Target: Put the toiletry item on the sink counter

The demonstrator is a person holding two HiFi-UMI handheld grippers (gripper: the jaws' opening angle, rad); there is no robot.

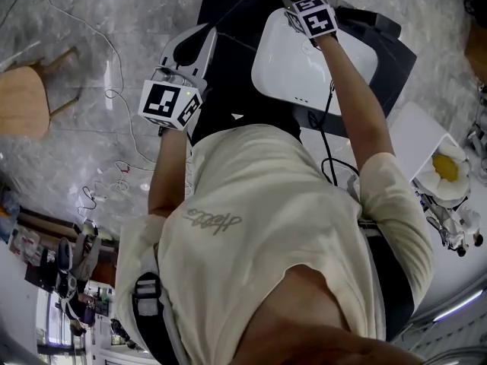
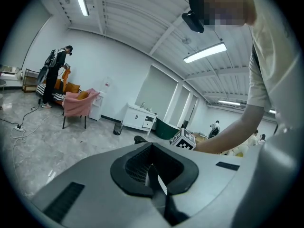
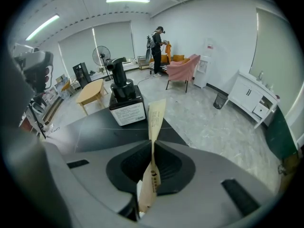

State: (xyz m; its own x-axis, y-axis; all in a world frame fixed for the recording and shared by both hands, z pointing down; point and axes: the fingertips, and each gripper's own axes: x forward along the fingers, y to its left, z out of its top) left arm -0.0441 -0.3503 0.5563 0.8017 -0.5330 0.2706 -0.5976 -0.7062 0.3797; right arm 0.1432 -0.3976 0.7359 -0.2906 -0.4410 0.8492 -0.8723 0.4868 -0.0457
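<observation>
Right tool [image 3: 152, 146] is clamped on a thin tan packet [image 3: 156, 118] — its free end sticks out over the dark bench [image 3: 95, 132], near a pump bottle [image 3: 124, 96]. Left tool [image 2: 159, 186] — jaws together, empty — hangs near the white sink [image 1: 304, 59].

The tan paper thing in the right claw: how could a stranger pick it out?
Find the white basin on the black counter; the right claw hangs at one end of it. Pinched in that claw is a thin tan paper sachet, flat and edge-on, unlike the squat black pump bottle with a white label beyond.
</observation>
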